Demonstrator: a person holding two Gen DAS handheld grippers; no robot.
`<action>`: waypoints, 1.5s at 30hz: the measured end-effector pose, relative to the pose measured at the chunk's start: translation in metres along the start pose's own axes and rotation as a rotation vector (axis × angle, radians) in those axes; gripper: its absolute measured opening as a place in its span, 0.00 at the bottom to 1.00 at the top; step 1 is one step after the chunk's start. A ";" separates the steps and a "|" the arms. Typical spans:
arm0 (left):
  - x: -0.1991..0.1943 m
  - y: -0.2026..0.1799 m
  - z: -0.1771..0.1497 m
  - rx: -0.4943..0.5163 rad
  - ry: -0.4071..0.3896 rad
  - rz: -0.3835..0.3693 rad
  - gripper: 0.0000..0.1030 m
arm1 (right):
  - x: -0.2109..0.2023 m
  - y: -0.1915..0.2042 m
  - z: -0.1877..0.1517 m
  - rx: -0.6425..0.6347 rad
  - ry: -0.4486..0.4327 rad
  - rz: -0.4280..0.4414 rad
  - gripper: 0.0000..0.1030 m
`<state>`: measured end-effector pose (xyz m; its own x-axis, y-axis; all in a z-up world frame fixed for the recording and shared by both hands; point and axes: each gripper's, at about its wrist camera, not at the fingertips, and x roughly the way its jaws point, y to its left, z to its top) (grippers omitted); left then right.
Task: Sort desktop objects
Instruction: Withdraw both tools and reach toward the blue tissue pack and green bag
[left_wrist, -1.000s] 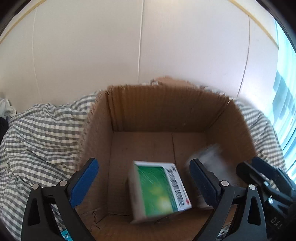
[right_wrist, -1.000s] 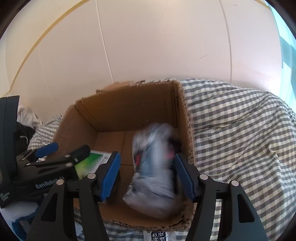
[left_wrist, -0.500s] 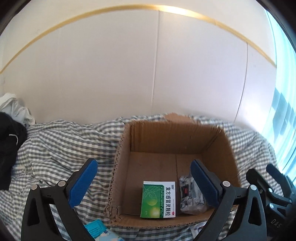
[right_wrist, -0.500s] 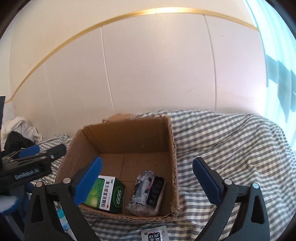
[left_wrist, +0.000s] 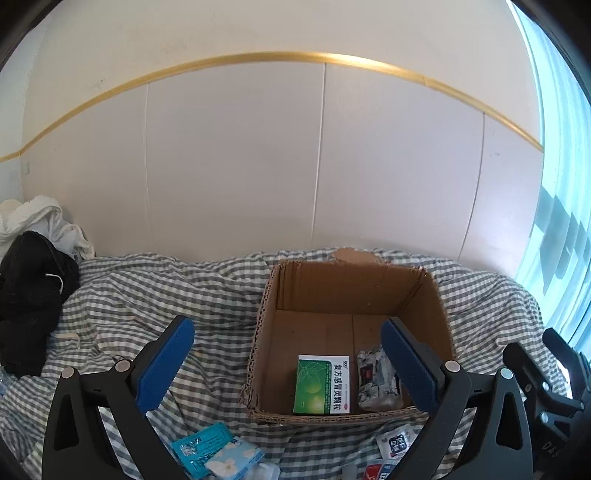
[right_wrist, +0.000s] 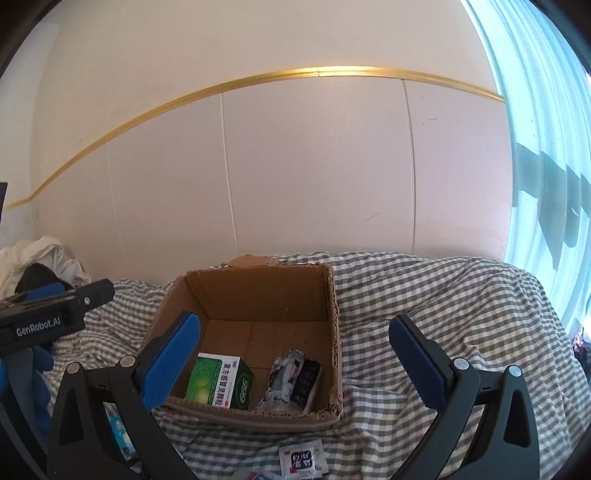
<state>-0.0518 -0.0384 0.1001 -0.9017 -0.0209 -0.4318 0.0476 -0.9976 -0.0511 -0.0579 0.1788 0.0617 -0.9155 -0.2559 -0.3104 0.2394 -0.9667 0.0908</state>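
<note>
An open cardboard box (left_wrist: 424, 291) (right_wrist: 258, 291) stands on a grey checked cloth. Inside lie a green and white medicine box (left_wrist: 322, 384) (right_wrist: 218, 382) and a crumpled silver packet (left_wrist: 376, 376) (right_wrist: 290, 373). My left gripper (left_wrist: 288, 354) is open and empty, held back from the box's near left corner. My right gripper (right_wrist: 295, 350) is open and empty, back from the box's near edge. The left gripper also shows in the right wrist view (right_wrist: 55, 306).
Loose items lie on the cloth in front of the box: a blue sachet (left_wrist: 199, 445), a pale blue tissue pack (left_wrist: 232, 459), a small white packet (left_wrist: 395, 441) (right_wrist: 303, 458). Black and white clothes (left_wrist: 29, 280) are piled far left. A white wall stands behind, a curtain (right_wrist: 546, 184) at right.
Both grippers have let go of the medicine box and the silver packet, which now lie in the box. Both grippers have pulled up and back, open.
</note>
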 end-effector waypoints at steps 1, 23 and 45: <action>-0.004 -0.001 -0.001 0.007 -0.006 0.000 1.00 | -0.003 0.000 -0.001 0.002 -0.002 0.001 1.00; -0.044 0.027 -0.049 0.023 -0.056 0.003 1.00 | -0.044 -0.022 -0.049 -0.021 0.034 -0.037 1.00; 0.032 0.065 -0.119 0.130 0.220 0.067 0.94 | -0.004 -0.009 -0.129 -0.147 0.381 0.001 0.98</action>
<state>-0.0264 -0.0959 -0.0240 -0.7829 -0.0861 -0.6161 0.0354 -0.9949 0.0940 -0.0146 0.1879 -0.0604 -0.7364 -0.2146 -0.6416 0.3087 -0.9505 -0.0365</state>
